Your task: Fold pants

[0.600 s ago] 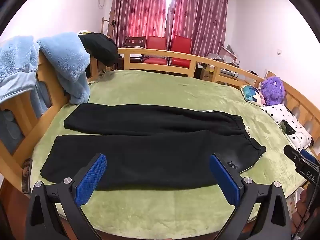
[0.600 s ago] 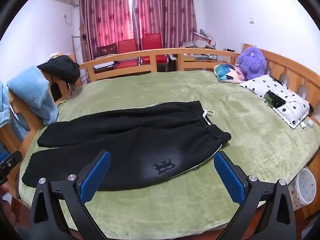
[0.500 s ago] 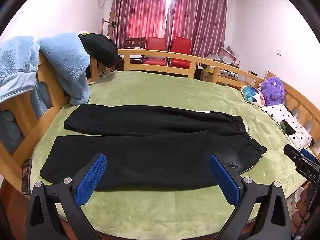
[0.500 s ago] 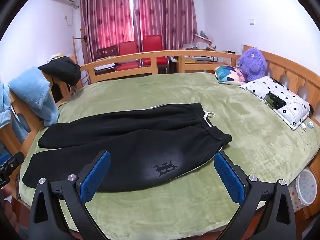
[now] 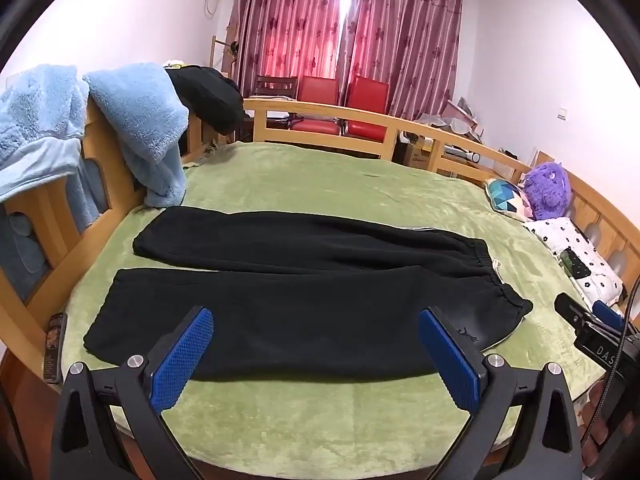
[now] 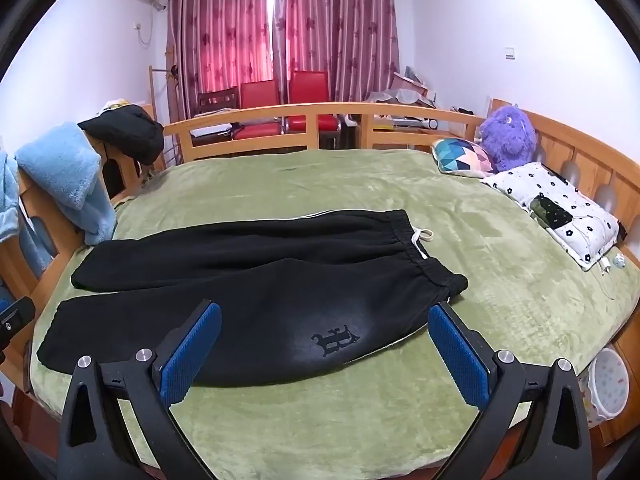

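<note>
Black pants (image 5: 304, 280) lie flat on the green bed cover (image 5: 320, 184), legs pointing left, waistband with a white drawstring at the right. They show in the right wrist view (image 6: 256, 276) with a dark logo near the hip. My left gripper (image 5: 316, 344) is open and empty, held above the bed's near edge in front of the near leg. My right gripper (image 6: 324, 340) is open and empty, held in front of the hip and logo. The right gripper's tip also shows at the right edge of the left wrist view (image 5: 588, 328).
Wooden bed rails (image 5: 360, 120) ring the bed. Light blue towels (image 5: 136, 120) and a black garment (image 5: 208, 96) hang on the left rail. A patterned cushion (image 6: 460, 156), purple plush toy (image 6: 508, 136) and white pillow (image 6: 560, 208) lie at the right. A small bin (image 6: 608, 384) stands beside the bed.
Both grippers have shifted only slightly; the pants have not moved.
</note>
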A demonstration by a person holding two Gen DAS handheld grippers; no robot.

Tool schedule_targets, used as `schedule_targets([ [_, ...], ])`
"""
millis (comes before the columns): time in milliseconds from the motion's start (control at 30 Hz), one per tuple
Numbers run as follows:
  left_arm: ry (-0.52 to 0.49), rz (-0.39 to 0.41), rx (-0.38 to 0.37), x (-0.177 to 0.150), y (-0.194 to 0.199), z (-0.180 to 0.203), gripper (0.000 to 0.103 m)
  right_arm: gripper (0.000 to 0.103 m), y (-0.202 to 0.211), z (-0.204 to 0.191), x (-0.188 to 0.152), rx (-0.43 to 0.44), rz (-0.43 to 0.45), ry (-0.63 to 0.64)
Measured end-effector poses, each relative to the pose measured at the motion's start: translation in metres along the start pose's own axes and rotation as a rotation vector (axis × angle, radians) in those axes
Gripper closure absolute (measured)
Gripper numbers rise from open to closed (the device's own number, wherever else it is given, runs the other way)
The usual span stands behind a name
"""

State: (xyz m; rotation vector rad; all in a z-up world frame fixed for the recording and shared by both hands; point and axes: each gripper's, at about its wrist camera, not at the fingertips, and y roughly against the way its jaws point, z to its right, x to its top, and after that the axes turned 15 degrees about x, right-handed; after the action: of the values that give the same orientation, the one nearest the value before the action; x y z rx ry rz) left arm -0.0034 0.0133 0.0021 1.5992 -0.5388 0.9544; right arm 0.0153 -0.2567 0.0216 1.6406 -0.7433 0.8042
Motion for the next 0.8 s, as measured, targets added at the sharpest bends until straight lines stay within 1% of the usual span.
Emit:
schedule_targets([
  [167,0.0,-0.007,-0.002,-0.0018,-0.0022,-0.0015,0.0,0.001,-0.007,0.0035,-0.0018,-0.003,-0.014,0.001],
  [800,-0.004,-0.009,-0.008,-0.0022,-0.0052,0.0033,0.0,0.001,-0.0073,0.0024,-0.0025,-0.003,-0.011,-0.002],
])
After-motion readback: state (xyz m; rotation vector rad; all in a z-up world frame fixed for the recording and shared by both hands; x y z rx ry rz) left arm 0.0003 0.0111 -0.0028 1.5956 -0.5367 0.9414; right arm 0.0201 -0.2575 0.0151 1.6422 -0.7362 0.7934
